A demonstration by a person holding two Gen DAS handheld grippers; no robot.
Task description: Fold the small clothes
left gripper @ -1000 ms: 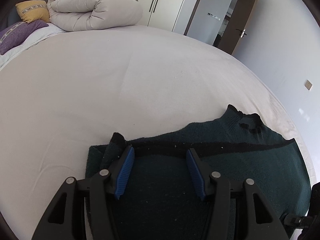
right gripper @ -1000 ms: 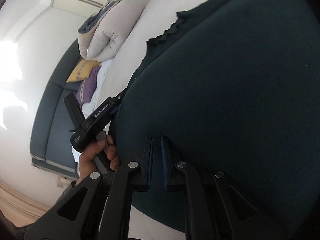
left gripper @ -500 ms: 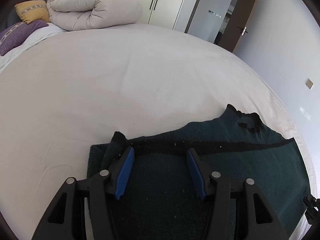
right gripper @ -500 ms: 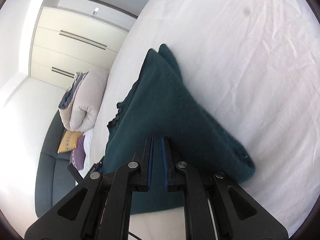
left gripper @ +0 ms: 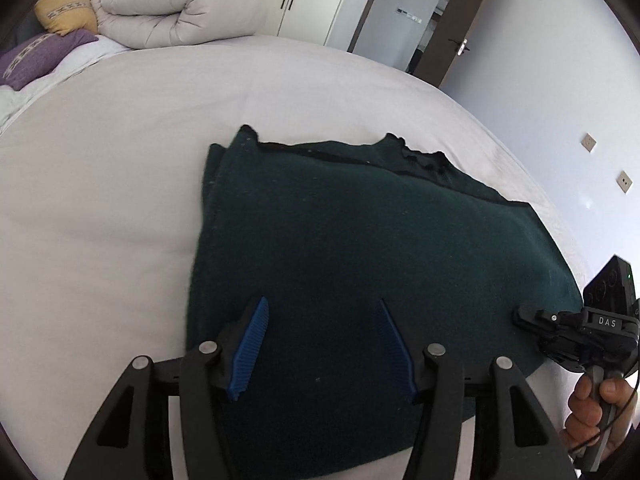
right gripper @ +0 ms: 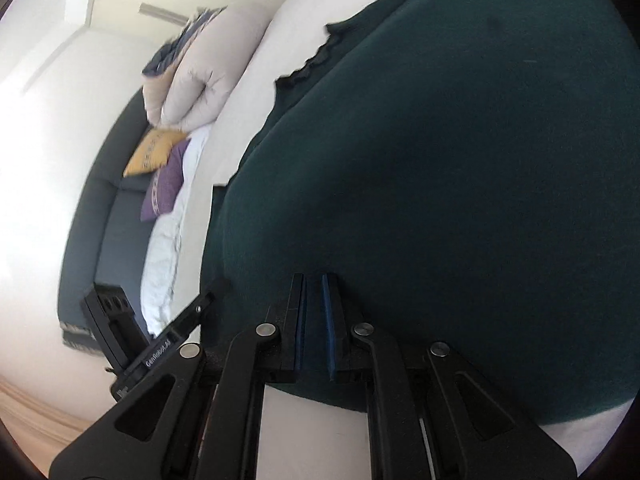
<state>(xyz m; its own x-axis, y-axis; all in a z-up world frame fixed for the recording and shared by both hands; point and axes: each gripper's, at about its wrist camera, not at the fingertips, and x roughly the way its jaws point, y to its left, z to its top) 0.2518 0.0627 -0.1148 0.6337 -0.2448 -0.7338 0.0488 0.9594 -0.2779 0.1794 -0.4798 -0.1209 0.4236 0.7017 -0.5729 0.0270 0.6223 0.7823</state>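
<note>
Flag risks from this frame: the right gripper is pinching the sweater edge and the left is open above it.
1. The right gripper grips only the near edge of the dark green sweater; a pull may slip it or unfold the layers.
2. The left gripper is open, pinning nothing, so the sweater could slide on the white bedsheet.

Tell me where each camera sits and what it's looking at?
Left wrist: rides the left gripper, open above the dark green knitted sweater on the white bed; right gripper and hand show.
Right wrist: rides the right gripper, shut on the sweater's edge; left gripper shows.
Shared: sweater, bed, rolled beige duvet.
</note>
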